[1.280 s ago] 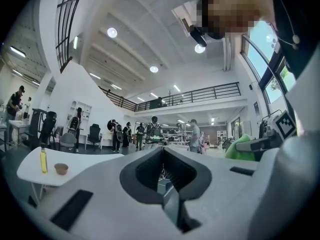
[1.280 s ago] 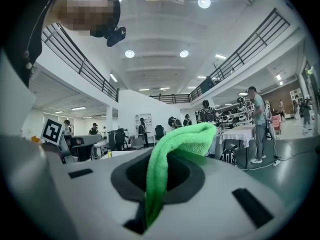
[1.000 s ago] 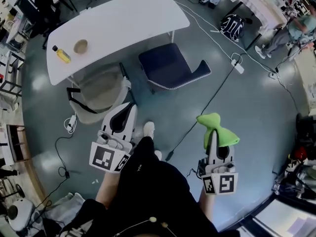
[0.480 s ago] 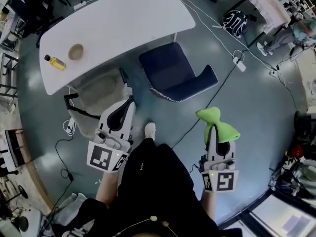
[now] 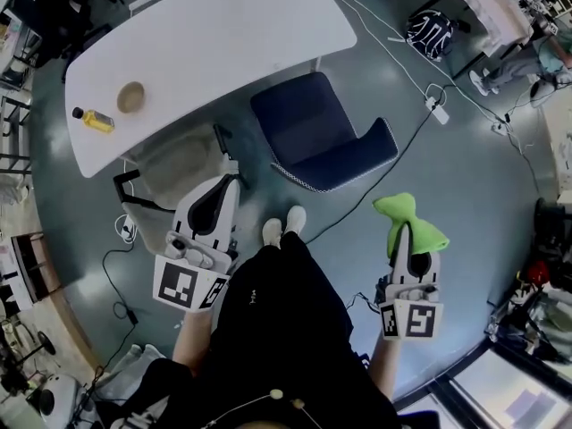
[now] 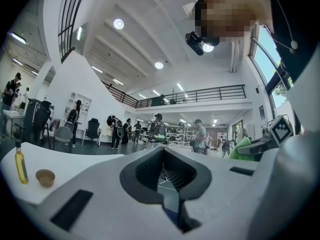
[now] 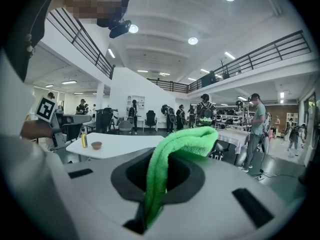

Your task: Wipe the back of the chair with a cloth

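Note:
In the head view a dark blue chair (image 5: 308, 123) stands on the grey floor by the white table, its curved back (image 5: 353, 161) turned towards me. My right gripper (image 5: 405, 232) is to the right of the chair and short of its back. It is shut on a green cloth (image 5: 407, 220), which stands up out of the jaws and flops over (image 7: 176, 149). My left gripper (image 5: 227, 184) is shut and empty, left of the blue chair and over a grey chair. Its jaws meet with nothing between them in the left gripper view (image 6: 163, 160).
A white table (image 5: 223, 34) carries a yellow bottle (image 5: 92, 120) and a small bowl (image 5: 130, 96). A grey chair (image 5: 174, 164) sits under its near edge. Cables and a power strip (image 5: 435, 107) cross the floor at right. Several people stand in the background.
I have stepped forward; a second shoe shows. Both grippers have advanced with me, and the blue chair and table lie closer. The cloth stays clamped in the right gripper.

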Demonstrator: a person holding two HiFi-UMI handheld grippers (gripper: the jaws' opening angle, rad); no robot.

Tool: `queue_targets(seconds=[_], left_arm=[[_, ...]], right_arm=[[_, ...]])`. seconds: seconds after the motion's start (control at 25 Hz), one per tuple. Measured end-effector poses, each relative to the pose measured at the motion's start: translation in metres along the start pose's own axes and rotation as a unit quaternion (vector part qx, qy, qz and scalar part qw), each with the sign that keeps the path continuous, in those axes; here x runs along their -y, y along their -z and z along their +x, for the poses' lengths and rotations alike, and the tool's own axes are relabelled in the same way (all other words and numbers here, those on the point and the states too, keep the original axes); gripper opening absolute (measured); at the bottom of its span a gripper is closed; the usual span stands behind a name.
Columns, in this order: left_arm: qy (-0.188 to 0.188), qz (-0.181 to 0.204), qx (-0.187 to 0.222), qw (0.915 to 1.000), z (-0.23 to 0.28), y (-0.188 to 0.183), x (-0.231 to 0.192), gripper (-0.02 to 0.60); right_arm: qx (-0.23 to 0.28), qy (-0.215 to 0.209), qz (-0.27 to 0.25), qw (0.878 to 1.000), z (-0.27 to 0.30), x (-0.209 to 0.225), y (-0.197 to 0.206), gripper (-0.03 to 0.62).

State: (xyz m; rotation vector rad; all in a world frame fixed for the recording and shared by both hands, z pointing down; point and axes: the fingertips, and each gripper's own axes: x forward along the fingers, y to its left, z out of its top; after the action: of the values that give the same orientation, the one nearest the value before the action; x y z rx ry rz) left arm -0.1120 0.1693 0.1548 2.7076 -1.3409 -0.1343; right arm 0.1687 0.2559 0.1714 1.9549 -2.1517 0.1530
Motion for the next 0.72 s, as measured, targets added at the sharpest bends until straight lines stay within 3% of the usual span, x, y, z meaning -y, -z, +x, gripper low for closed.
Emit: queue_targets(seconds=[0.2,0.48,0.72], left_arm=[[0.001,0.009,0.0,1.0,0.023,0.001,0.0,0.005],[0.013,0.055,0.008,0.9983,0.067,-0.006,0.012,0.005],[0.028,0.058,0.006,0.9979,0.098,0.0,0.023,0.006]], right_arm=[[-0.008,-0.007,-0.014,1.0,0.024,0.014,0.004,0.018],[-0.01,-0.041,-0.06,0.997,0.07,0.032,0.005,0.018],[-0.06,-0.052,-0.13,0.988,0.108,0.063,0.034,0.018]])
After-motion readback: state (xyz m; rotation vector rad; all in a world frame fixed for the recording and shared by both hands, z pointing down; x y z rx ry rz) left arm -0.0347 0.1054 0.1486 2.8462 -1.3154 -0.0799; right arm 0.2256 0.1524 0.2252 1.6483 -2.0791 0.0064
